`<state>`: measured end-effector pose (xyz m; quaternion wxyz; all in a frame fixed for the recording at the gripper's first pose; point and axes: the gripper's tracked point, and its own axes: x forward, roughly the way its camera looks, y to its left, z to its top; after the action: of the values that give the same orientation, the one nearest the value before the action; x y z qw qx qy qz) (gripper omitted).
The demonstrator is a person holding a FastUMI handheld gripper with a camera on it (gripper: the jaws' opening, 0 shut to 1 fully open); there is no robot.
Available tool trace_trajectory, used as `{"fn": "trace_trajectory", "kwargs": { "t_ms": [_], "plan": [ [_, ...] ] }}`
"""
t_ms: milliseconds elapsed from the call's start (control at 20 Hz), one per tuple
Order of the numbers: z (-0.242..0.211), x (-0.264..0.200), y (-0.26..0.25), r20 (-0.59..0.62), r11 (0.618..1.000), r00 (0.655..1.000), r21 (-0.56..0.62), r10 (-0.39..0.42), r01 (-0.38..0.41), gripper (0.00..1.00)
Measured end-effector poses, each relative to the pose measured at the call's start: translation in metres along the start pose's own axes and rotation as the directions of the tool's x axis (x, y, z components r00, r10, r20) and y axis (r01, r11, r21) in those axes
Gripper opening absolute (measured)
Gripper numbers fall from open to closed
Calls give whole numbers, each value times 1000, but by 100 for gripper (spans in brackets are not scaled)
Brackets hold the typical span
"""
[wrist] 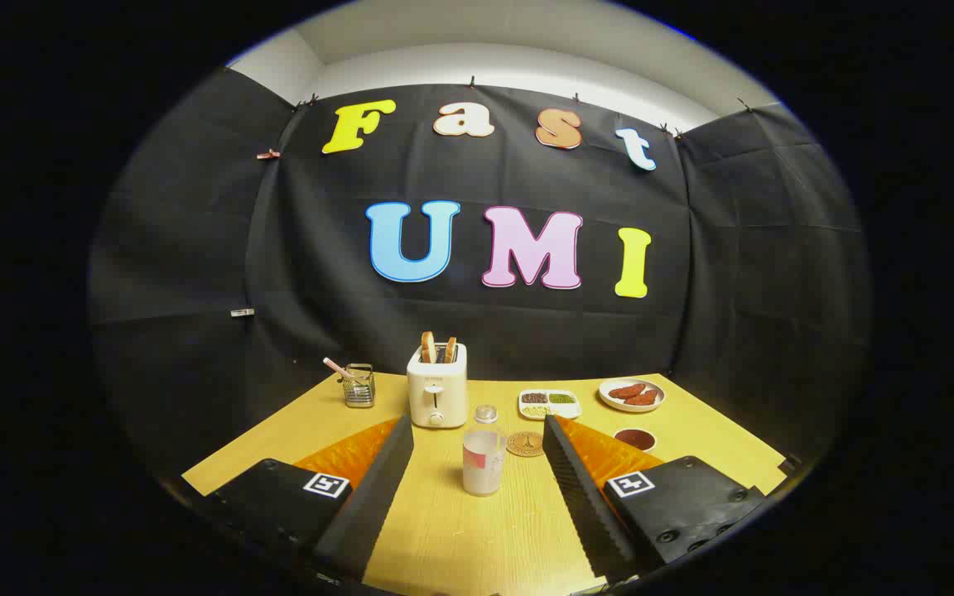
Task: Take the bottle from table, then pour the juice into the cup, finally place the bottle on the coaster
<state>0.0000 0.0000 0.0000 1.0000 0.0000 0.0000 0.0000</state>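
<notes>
A small translucent bottle (483, 463) with pale liquid and a pinkish label stands upright on the yellow wooden table (460, 538). It sits between my two fingers, touched by neither. My gripper (477, 424) is open, its fingers spread wide on either side of the bottle. Just beyond the bottle stands a small clear cup (486, 414), close to the toaster's right side. A round brown coaster (525, 444) lies flat to the right of the bottle, next to my right fingertip (551, 426).
A white toaster (437, 389) holding toast slices stands at the back. Left of it is a wire holder (358, 386). To the right lie a white compartment tray (550, 404), a plate of reddish-brown food (631, 395) and a small dark dish (635, 438).
</notes>
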Motion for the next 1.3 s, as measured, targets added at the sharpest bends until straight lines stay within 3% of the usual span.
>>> {"fn": "trace_trajectory", "kwargs": {
  "t_ms": [250,550,1300],
  "plan": [
    [-9,8,1,-1,999,999,44,32,-32,97],
    [-32,10,-5,-49,999,998,-10,40,-40,97],
    [-47,36,-10,-63,998,997,53,-38,41,97]
  ]
}}
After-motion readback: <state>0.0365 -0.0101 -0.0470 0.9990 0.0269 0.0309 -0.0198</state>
